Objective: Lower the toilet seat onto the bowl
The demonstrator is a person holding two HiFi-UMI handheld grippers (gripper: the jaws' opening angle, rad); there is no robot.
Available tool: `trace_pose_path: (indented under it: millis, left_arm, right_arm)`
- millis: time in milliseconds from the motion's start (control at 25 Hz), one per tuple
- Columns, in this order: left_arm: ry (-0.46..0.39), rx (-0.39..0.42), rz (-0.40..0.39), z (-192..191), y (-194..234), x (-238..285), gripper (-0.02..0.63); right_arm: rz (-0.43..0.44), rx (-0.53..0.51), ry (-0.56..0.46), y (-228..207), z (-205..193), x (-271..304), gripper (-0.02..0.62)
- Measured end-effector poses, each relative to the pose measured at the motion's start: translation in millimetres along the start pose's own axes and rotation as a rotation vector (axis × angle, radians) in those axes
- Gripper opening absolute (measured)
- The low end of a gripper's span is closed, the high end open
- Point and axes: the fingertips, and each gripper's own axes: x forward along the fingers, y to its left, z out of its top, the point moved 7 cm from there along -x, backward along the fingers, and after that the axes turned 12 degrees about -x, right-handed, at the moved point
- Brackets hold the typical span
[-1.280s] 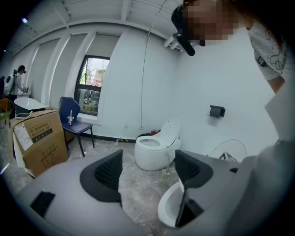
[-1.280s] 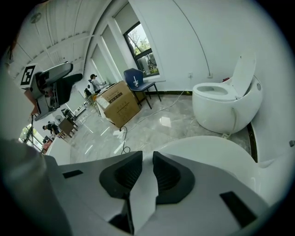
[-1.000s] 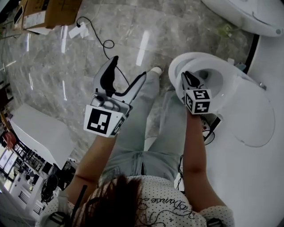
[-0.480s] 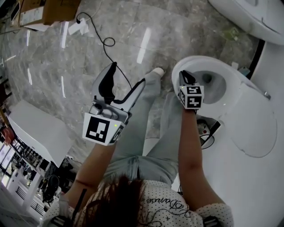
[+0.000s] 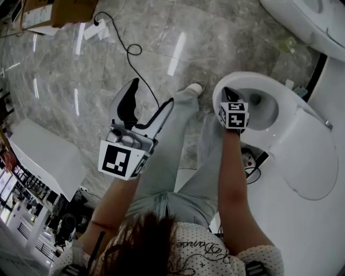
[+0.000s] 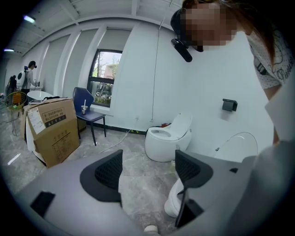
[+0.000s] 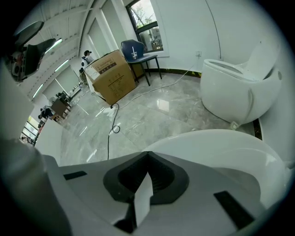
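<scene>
The white toilet [image 5: 302,161] stands at the right in the head view, and a white ring [image 5: 218,97] lies flat round the bowl opening. I cannot tell the seat from the rim there. My right gripper [image 5: 227,91] is at the ring's front edge. Its jaws are closing and the pads meet, with nothing clearly between them. In the right gripper view the curved white ring [image 7: 221,147] lies just beyond the right gripper [image 7: 147,154]. My left gripper [image 5: 153,91] hangs open over the floor, left of the person's legs, holding nothing. The left gripper [image 6: 147,166] points at the floor.
A second toilet [image 5: 307,16] stands at the back right, also seen as a toilet [image 6: 166,138] with its lid up. A cardboard box [image 5: 59,11] and a looped cable [image 5: 132,51] are on the marble floor. A white block [image 5: 48,161] stands at left. A blue chair [image 6: 87,108] is by the window.
The right gripper has edged up along the front of the ring and its marker cube has turned a little. The left gripper has barely moved. The head view has shifted slightly.
</scene>
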Motion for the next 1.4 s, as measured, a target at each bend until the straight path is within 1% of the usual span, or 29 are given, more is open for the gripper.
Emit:
trace_pose_path:
  millis: [200,440,600,680,960,1200,1400]
  left_arm:
    - [-0.005,-0.002,0.004,-0.1,3.0,1.3,0.356]
    - [-0.006,-0.006,-0.009,4.7,-0.4,1.2,0.356]
    - [-0.005,-0.005,-0.031,11.8,-5.8,3.1,0.356]
    - [-0.004,-0.002,-0.045,17.3,-10.0,3.7,0.356]
    - [-0.029,0.016,-0.081,47.9,-19.3,6.2,0.356]
    - [-0.039,0.035,-0.124,77.2,-33.5,2.2,0.356]
    - [-0.062,0.065,-0.179,106.5,-50.8,2.1,0.356]
  right_arm:
    - [-0.008,0.004,-0.008,-0.2,-1.2,2.9,0.012]
    - [0.012,0.022,0.003,-0.6,-1.4,2.8,0.012]
    - [0.020,0.047,0.023,-3.5,0.8,-0.9,0.012]
    - [0.014,0.068,0.011,-6.8,2.6,-9.9,0.011]
    - [-0.007,0.152,-0.092,-18.5,18.9,-54.2,0.011]
    - [-0.044,0.122,-0.165,-13.5,44.6,-109.7,0.011]
    - [-0.079,0.212,-0.280,-15.5,64.9,-152.0,0.011]
